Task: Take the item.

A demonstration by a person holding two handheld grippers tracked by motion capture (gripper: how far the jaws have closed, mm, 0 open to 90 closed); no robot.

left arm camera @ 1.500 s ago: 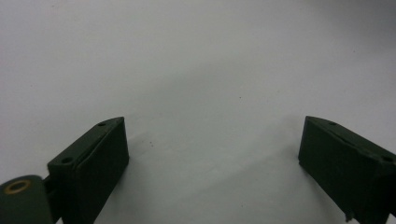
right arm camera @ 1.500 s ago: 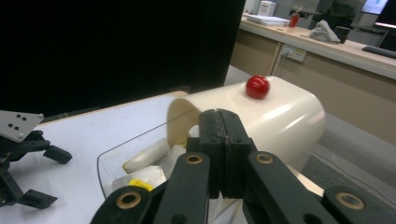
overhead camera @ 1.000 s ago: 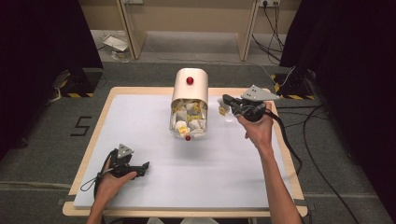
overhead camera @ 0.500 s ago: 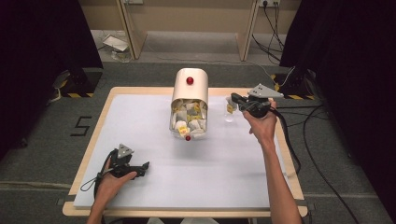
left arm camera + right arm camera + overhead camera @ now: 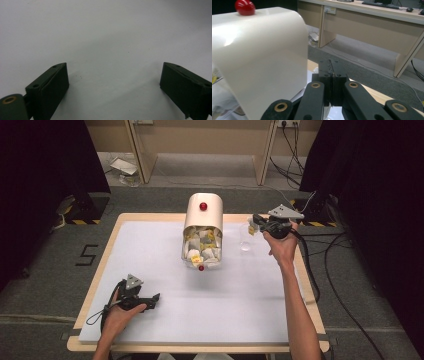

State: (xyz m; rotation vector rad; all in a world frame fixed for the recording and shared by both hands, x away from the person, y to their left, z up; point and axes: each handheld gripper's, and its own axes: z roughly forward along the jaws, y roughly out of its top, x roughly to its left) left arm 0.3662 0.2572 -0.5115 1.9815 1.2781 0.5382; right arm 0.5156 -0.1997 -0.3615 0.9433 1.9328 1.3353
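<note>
A cream roll-top box (image 5: 202, 215) with a red knob (image 5: 203, 206) stands mid-table, its open front full of small white and yellow packets (image 5: 202, 251). To its right stands a clear cup (image 5: 245, 241). My right gripper (image 5: 255, 223) hovers just over the cup, jaws pressed together, with a small yellow packet (image 5: 251, 230) hanging at its tip. In the right gripper view the shut gripper (image 5: 331, 68) points past the box's curved lid (image 5: 262, 57); the packet is hidden below. My left gripper (image 5: 154, 300) rests open on the white table top (image 5: 105, 37), nothing between its jaws (image 5: 113, 75).
The white table top (image 5: 250, 300) has a wooden rim. Cables (image 5: 320, 270) trail off the right edge. Desk legs (image 5: 262, 150) and floor clutter lie beyond the far edge.
My right gripper has carried the yellow packet to the right, away from the box front, and now hangs over the cup. The left gripper has stayed put.
</note>
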